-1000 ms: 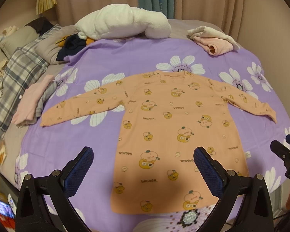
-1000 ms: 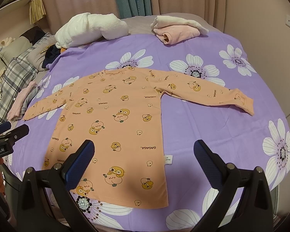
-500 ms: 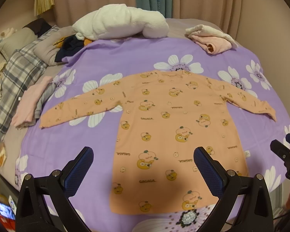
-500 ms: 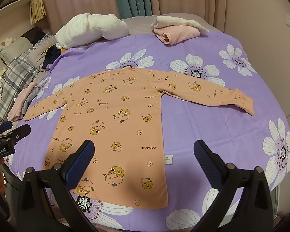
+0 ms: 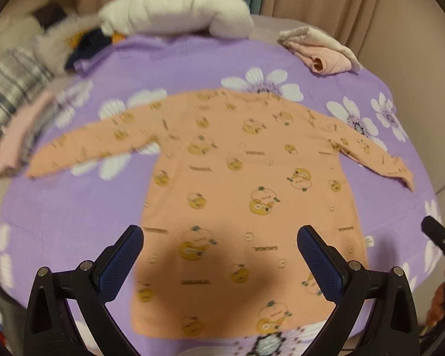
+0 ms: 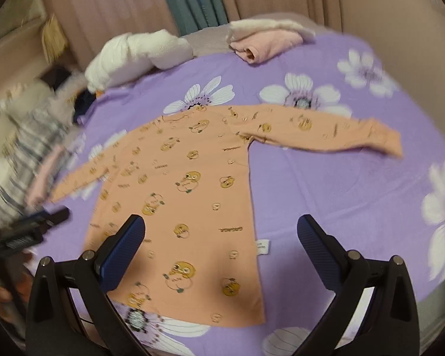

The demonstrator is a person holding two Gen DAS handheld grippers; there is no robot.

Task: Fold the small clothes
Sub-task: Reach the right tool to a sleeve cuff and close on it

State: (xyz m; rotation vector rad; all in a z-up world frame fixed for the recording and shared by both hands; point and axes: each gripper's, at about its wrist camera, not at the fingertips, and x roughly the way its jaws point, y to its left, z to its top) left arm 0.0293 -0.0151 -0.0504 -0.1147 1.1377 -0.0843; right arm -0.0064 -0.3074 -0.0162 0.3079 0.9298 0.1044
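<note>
Ahead of both pairs of tongs, spread flat and face up on the purple flowered bed cover (image 5: 74, 231): an orange long-sleeved top (image 5: 240, 184) with both sleeves out to the sides, hem nearest. Left tongs (image 5: 219, 262) released, jaws wide apart, hovering above the lower body of the top and touching nothing. Right tongs (image 6: 221, 255) likewise released and empty, poised above the hem corner on the right side, near the small white label (image 6: 263, 246). Judged as the very start of the fold: garment laid out, nothing gripped yet, no fold made. Next move likely calls for lowering onto a sleeve or a side edge, pinching a single layer of fabric, and carrying it across the body without dragging the rest. Beyond the top, further from the tongs: a white bundle (image 5: 175, 12) and a pink and cream folded pile (image 5: 323, 50). Off to the left, plaid bedding and other clothes smeared by motion blur, hard to tell apart. Hem partly masked by the tong arms in both views; print lettering unreadable.
</note>
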